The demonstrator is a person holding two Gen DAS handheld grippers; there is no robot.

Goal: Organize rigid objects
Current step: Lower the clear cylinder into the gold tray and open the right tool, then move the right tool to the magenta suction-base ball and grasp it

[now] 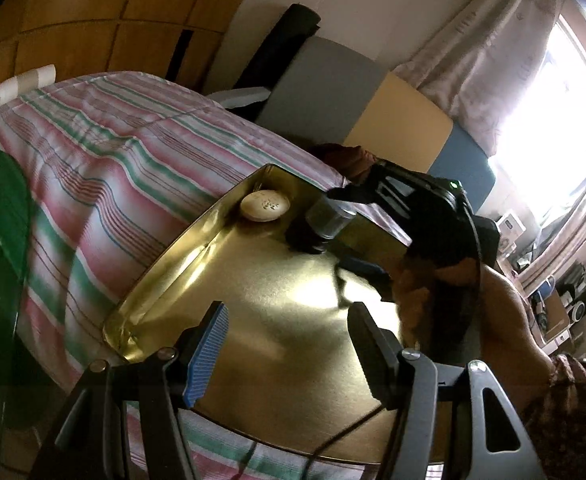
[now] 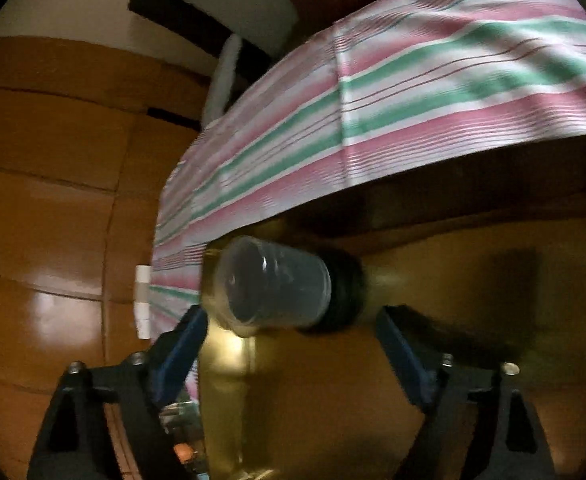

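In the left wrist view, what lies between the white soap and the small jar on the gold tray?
Nothing: only bare tray floor separates the soap from the jar in the left wrist view.

jar (image 2: 277,284): motion-blurred | tray (image 1: 253,320): near edge cut off

No readable text anywhere; only an illegible embossed mark on the soap bar (image 1: 265,206).
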